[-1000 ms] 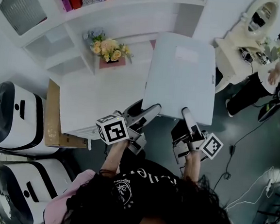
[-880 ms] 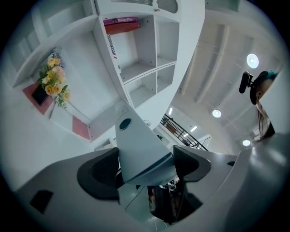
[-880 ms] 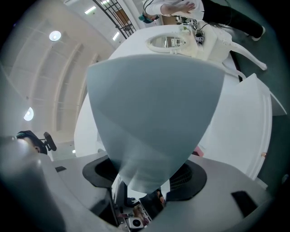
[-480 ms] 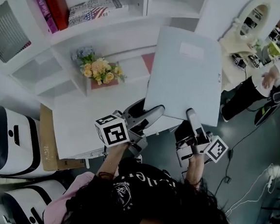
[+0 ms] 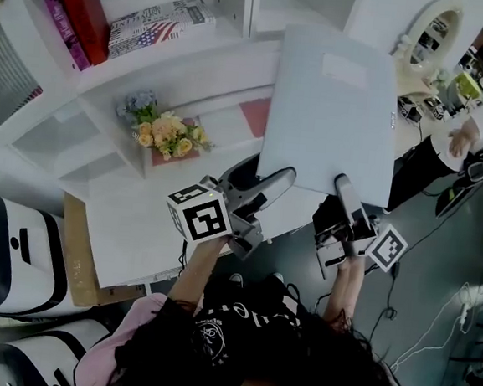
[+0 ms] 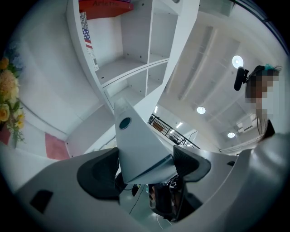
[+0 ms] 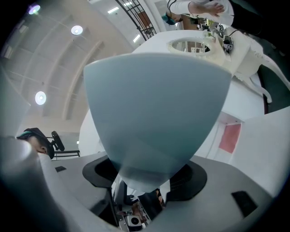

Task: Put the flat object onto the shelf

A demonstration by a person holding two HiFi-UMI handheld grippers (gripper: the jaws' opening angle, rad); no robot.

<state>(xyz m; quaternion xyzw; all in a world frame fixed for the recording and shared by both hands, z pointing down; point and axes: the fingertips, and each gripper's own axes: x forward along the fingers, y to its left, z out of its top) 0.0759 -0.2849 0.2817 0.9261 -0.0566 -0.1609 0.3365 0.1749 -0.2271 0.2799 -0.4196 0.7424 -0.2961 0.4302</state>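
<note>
Flat object [image 5: 328,111] long axis toward shelf [image 5: 195,54]; left gripper [image 5: 278,180], right gripper [image 5: 343,184] clamped on near edge.

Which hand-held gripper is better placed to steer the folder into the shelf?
Left, probably. The left hand-held gripper and right hand-held gripper both clamp the folder, but the left sits nearer the shelf, its view facing an open compartment.

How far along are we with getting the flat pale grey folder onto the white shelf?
Done: the flat pale grey folder is off the white table, clamped at its near edge by the left gripper and the right gripper. In hand: it hangs in the air in front of the white shelf unit, apparently on no board yet. Left: slide it into a compartment and open both jaws.
</note>
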